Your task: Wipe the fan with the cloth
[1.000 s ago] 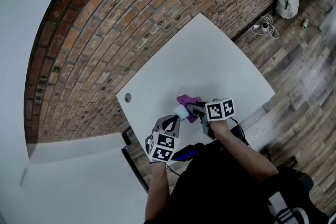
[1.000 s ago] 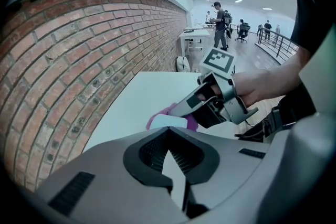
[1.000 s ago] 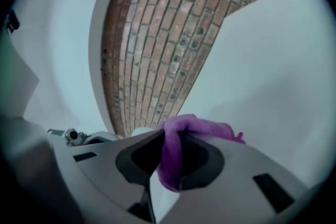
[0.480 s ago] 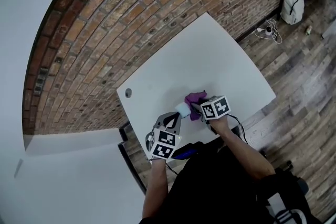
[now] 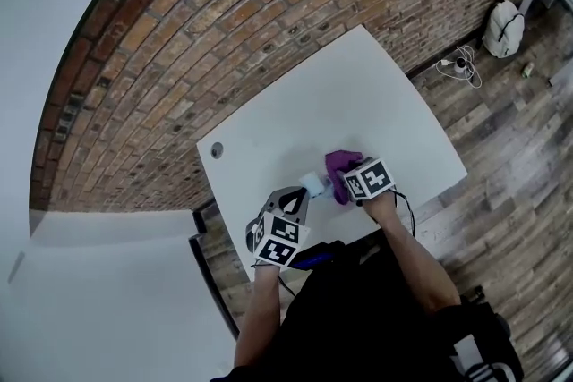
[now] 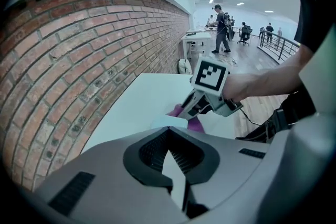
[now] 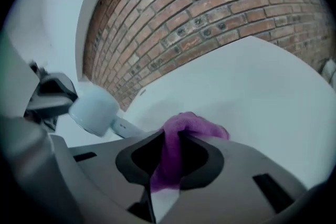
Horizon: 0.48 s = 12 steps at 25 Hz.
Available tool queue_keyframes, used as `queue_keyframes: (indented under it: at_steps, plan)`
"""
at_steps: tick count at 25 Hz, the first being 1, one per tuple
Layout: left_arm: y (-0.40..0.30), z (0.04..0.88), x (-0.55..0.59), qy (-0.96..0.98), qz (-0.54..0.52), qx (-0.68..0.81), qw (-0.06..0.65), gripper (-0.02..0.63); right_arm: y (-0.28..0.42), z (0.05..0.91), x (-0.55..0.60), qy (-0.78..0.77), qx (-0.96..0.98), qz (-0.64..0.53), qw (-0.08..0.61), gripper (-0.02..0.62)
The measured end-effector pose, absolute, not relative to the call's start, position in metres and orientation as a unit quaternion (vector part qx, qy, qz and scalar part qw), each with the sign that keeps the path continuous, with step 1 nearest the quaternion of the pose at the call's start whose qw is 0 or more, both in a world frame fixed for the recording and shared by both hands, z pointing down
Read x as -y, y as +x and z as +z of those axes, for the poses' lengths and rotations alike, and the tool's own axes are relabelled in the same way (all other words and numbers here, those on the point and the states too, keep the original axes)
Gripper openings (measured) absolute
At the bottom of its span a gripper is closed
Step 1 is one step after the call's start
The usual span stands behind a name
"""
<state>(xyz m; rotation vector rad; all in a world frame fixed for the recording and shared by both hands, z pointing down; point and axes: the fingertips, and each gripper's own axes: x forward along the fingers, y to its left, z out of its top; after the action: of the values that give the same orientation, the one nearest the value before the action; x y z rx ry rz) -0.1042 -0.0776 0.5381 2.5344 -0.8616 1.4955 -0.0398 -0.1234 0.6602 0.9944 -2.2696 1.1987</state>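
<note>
A small pale-blue fan (image 5: 313,184) sits at the tip of my left gripper (image 5: 299,198), which is shut on it just above the white table (image 5: 358,94). In the left gripper view the fan (image 6: 170,121) shows just past the closed jaws. My right gripper (image 5: 341,184) is shut on a purple cloth (image 5: 340,164) right beside the fan, on its right. In the right gripper view the cloth (image 7: 178,144) hangs between the jaws, and the fan (image 7: 94,107) is at the left with its stem (image 7: 126,127) reaching toward the cloth. Whether cloth and fan touch is hidden.
A brick wall (image 5: 179,40) runs along the table's far side. A round hole (image 5: 216,150) marks the table's left corner. On the wooden floor at the right lie a white backpack (image 5: 501,27) and cables (image 5: 461,63). The table's near edge is by my body.
The right gripper has rolled and sunk toward the table with the cloth, staying next to the fan. The left gripper and the fan have kept still.
</note>
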Motion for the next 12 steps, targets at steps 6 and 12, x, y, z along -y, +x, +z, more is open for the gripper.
queue_keyframes:
  at_steps: [6,12]
  plan:
    - [-0.104,0.537,0.078,0.828,0.481,0.286,0.038,0.005,-0.071,0.640,0.125,0.289,0.805,0.513,0.066,0.066]
    - [-0.104,0.537,0.079,0.830,0.477,0.287,0.039,0.005,-0.071,0.681,0.125,0.324,0.790,0.501,0.143,0.066]
